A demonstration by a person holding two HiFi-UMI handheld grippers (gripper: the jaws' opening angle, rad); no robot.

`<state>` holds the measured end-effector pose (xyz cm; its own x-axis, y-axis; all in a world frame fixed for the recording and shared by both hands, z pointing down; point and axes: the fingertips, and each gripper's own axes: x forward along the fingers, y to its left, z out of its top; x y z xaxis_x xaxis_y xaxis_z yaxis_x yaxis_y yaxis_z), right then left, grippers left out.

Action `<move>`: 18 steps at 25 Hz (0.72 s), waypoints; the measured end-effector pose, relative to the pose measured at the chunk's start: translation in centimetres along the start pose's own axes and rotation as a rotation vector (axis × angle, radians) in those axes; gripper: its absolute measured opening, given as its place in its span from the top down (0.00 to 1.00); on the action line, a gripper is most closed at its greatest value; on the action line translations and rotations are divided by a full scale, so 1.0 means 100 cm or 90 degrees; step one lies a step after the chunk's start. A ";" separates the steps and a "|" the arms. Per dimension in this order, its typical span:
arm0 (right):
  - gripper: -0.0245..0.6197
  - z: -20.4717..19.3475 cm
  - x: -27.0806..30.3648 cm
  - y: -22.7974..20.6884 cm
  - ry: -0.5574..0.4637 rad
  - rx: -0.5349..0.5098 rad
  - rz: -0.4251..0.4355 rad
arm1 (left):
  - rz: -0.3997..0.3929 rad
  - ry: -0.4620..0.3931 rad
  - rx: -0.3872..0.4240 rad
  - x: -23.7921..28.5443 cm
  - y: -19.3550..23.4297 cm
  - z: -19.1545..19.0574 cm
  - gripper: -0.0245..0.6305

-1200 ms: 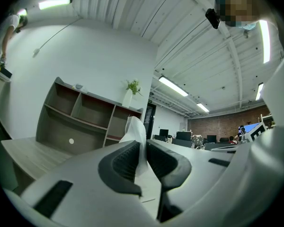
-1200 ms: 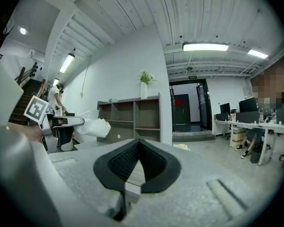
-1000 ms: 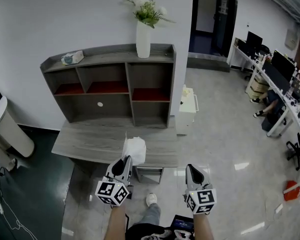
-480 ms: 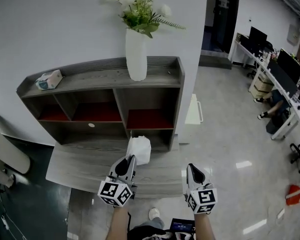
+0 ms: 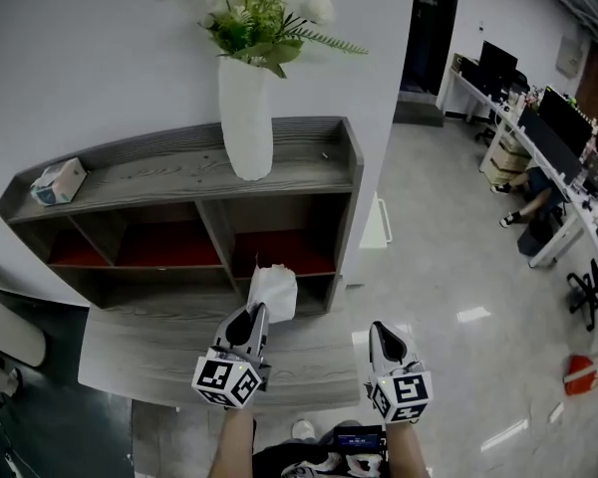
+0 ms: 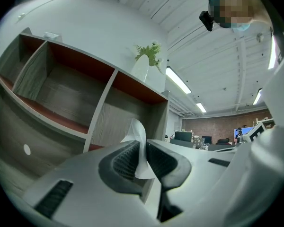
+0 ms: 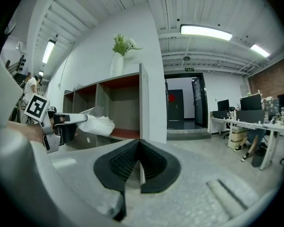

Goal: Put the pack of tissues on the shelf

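A white soft pack of tissues (image 5: pixel 273 292) hangs from my left gripper (image 5: pixel 250 319), whose jaws are shut on its thin edge (image 6: pixel 141 150). It is held in the air in front of the grey shelf unit (image 5: pixel 279 189), near the lower right compartment with a red back (image 5: pixel 282 252). In the right gripper view the pack (image 7: pixel 97 124) shows at the left, sticking out of the left gripper (image 7: pixel 61 124). My right gripper (image 5: pixel 387 340) is beside the left one, lower right, its jaws shut with nothing between them (image 7: pixel 139 163).
A white vase with flowers (image 5: pixel 244 108) and a small tissue box (image 5: pixel 58 180) stand on the shelf's top. A grey desk (image 5: pixel 149 361) lies below the shelf. Office desks, monitors and chairs (image 5: pixel 558 177) fill the far right; a red object (image 5: pixel 578 374) lies on the floor.
The view has moved closer to the shelf, which now looms larger. The left gripper with the tissue pack has come up from over the desk to the lower right compartment.
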<state>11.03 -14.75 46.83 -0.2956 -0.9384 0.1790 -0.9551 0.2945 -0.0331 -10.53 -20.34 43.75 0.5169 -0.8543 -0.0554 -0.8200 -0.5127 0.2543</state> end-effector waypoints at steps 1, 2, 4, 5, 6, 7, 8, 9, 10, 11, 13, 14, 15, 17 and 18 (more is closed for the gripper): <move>0.95 0.000 0.001 -0.001 -0.001 0.000 -0.002 | -0.001 0.000 0.000 0.003 0.001 -0.001 0.90; 0.95 0.001 0.001 -0.002 -0.003 0.000 -0.003 | -0.002 0.000 0.000 0.006 0.001 -0.002 0.90; 0.95 0.003 0.003 -0.004 -0.006 -0.004 -0.005 | -0.006 0.000 0.002 0.011 0.002 -0.001 0.90; 0.95 0.003 0.004 -0.007 -0.006 -0.006 -0.007 | -0.007 0.000 0.003 0.013 0.001 -0.001 0.90; 0.95 0.004 0.004 -0.011 -0.006 -0.007 -0.011 | -0.009 0.000 0.005 0.016 0.001 0.000 0.90; 0.95 0.004 0.004 -0.014 -0.007 -0.005 -0.014 | -0.009 -0.002 0.007 0.018 0.000 0.001 0.90; 0.95 0.005 0.005 -0.018 -0.009 -0.003 -0.016 | -0.010 -0.004 0.008 0.020 0.000 0.002 0.90; 0.95 0.006 0.007 -0.021 -0.010 -0.002 -0.017 | -0.009 -0.007 0.010 0.021 0.000 0.003 0.90; 0.95 0.006 0.009 -0.022 -0.011 -0.002 -0.015 | -0.008 -0.009 0.011 0.023 0.001 0.004 0.90; 0.95 0.006 0.012 -0.022 -0.012 -0.003 -0.012 | -0.007 -0.010 0.013 0.024 0.001 0.003 0.90; 0.95 0.003 0.017 -0.019 -0.010 -0.006 -0.002 | -0.005 -0.010 0.014 0.025 0.002 0.000 0.90; 0.95 0.001 0.019 -0.017 -0.008 -0.007 0.003 | -0.003 -0.009 0.014 0.025 0.003 -0.001 0.90; 0.95 0.000 0.021 -0.015 -0.006 -0.009 0.009 | 0.000 -0.009 0.015 0.025 0.004 -0.003 0.90; 0.95 -0.002 0.025 -0.011 -0.001 -0.013 0.019 | 0.010 -0.010 0.018 0.025 0.007 -0.004 0.90; 0.95 -0.002 0.026 -0.011 0.000 -0.015 0.023 | 0.015 -0.012 0.020 0.025 0.008 -0.004 0.90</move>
<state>11.31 -17.49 47.53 -0.3292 -0.9274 0.1775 -0.9432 0.3317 -0.0162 -9.74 -22.87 44.21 0.4933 -0.8671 -0.0685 -0.8390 -0.4952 0.2257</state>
